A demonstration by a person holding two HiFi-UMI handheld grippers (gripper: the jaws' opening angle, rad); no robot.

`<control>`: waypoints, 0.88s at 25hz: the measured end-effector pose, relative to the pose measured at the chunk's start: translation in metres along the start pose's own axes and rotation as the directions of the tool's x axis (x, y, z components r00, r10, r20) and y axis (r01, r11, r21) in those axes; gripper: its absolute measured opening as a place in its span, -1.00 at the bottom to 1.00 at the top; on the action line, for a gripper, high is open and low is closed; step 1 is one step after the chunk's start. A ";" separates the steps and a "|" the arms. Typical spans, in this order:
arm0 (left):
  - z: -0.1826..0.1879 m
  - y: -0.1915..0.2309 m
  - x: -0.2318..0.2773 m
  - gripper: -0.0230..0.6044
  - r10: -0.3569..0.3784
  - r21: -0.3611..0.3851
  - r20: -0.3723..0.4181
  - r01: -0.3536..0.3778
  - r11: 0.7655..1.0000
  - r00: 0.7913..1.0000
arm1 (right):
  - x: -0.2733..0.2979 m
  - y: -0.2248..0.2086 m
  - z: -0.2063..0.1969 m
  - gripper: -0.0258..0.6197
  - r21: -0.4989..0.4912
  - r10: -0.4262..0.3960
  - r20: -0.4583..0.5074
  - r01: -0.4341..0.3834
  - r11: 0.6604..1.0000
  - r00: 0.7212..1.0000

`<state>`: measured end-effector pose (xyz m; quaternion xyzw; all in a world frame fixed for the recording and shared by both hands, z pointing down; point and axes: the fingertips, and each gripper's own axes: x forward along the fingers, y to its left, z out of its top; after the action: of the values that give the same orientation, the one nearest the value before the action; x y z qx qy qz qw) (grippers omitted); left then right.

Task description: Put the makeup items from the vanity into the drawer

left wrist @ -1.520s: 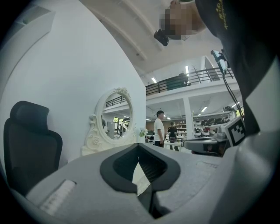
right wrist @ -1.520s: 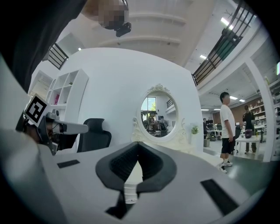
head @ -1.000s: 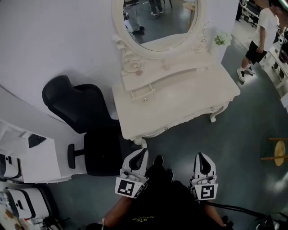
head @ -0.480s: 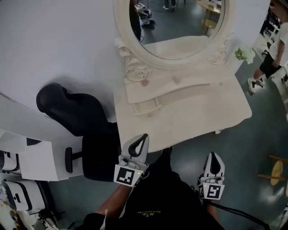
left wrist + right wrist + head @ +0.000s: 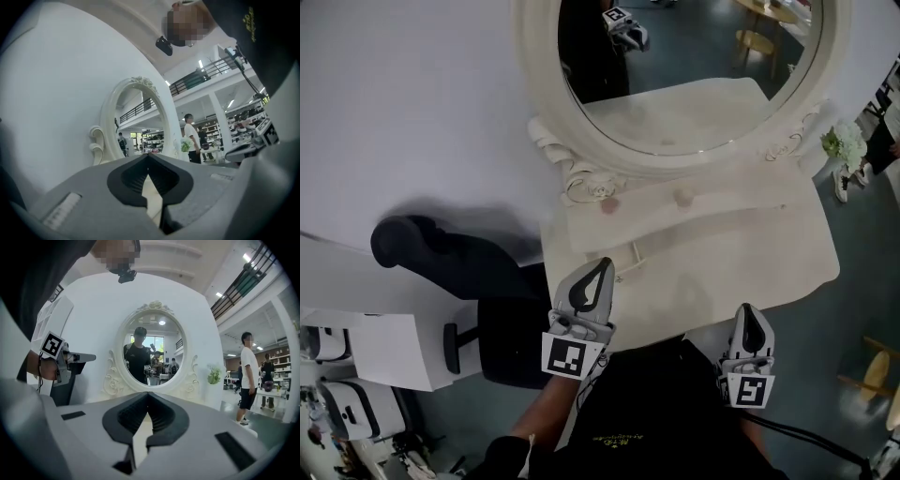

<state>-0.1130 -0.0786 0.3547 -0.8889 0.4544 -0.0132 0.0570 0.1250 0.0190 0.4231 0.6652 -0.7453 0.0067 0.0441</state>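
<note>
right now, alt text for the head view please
A person's left gripper and right gripper, both shut, are held at the front edge of a white vanity with an oval mirror. Two small pinkish items sit on its raised shelf; a black office chair stands left.

The head view is dim and soft, with the white table [image 5: 759, 253] the brightest patch and a grey shadow on the wall [image 5: 412, 112] above the black chair [image 5: 431, 253], while both gripper views are brighter, lit by ceiling lights [image 5: 248, 258], with fisheye bending and dark vignetted corners.
</note>
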 end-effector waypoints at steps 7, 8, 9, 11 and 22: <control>-0.015 0.026 0.031 -0.86 0.063 0.003 -0.028 -0.063 0.998 0.998 | 0.031 -0.019 -0.007 -0.92 -0.018 0.035 -0.050 -0.036 0.999 0.998; -0.018 0.029 0.035 -0.86 0.068 0.001 -0.041 -0.068 0.998 0.997 | 0.033 -0.020 -0.009 -0.92 -0.021 0.038 -0.053 -0.039 0.999 0.998; -0.021 0.032 0.038 -0.86 0.069 -0.005 -0.052 -0.069 0.998 0.996 | 0.035 -0.020 -0.010 -0.92 -0.025 0.043 -0.058 -0.045 0.999 0.997; -0.025 0.034 0.045 -0.85 0.063 -0.020 -0.056 -0.064 0.998 0.996 | 0.037 -0.019 -0.012 -0.92 -0.024 0.049 -0.069 -0.051 0.998 0.996; -0.012 0.020 0.046 0.23 0.025 -0.086 0.047 -0.021 0.996 0.999 | 0.044 -0.023 -0.016 -0.92 0.004 0.039 -0.073 -0.039 0.999 0.997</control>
<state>-0.1033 -0.1284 0.3631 -0.8852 0.4633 0.0281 0.0298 0.1434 -0.0264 0.4410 0.6499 -0.7561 0.0327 0.0702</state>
